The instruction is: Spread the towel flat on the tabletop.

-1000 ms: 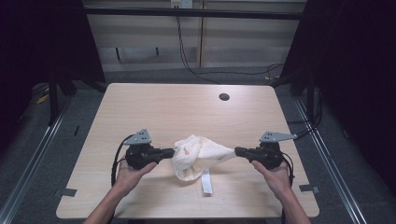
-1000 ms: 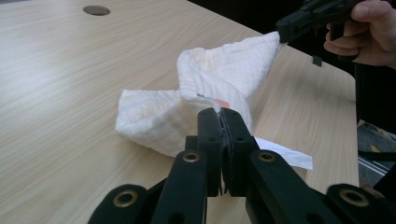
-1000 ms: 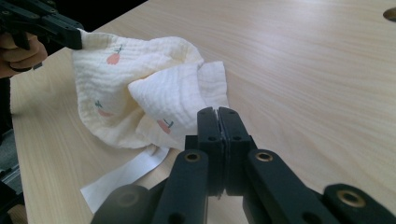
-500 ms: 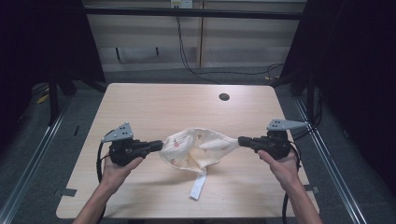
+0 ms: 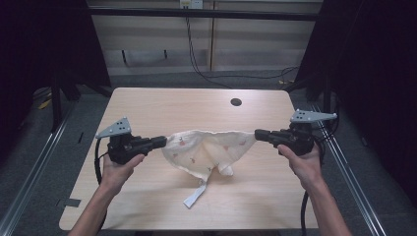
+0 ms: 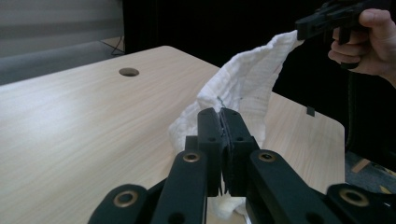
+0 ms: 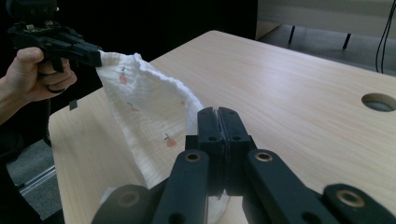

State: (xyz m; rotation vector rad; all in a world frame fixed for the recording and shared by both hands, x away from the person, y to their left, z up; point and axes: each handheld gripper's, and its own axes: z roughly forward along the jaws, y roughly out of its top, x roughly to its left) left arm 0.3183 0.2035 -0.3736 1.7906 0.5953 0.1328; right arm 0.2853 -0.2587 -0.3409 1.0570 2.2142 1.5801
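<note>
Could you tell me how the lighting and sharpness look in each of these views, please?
High view: the pale wooden table is evenly lit, its surroundings dark. Left gripper view: the white printed cloth is sharp, while the left gripper looms large and black. Right gripper view: soft glare lies on the tabletop, and the right gripper sits in shade.

A lab-like recording booth: a bare wooden table (image 5: 147, 108) with a cable hole (image 5: 236, 102), black curtains (image 5: 373, 73) at both sides, loose cables (image 5: 196, 54) upper centre.
</note>
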